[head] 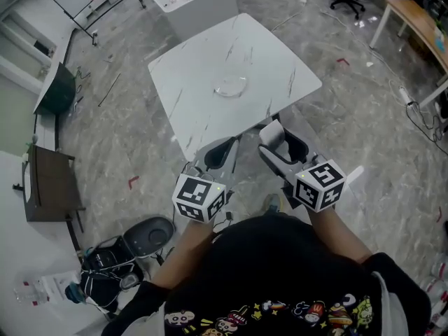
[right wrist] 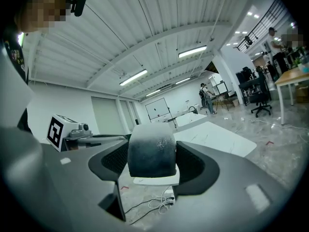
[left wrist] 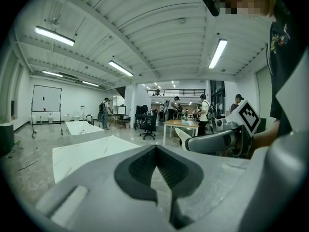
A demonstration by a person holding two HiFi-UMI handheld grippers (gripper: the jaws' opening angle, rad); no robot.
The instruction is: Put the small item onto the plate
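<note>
Our right gripper has its two black ribbed fingers closed against the sides of the small rounded block. The block is dark grey on its face, fades to white at the top, and fills the whole gap between the fingers. The jaws of our left gripper are drawn together so that the tips meet, with nothing between them.

From the head view, we hold both grippers side by side, just short of the near edge of the white marble-patterned square table. There the block is up in the air over the grey stone floor. The clear glass round plate lies near the middle of the table, well apart from the block.
</note>
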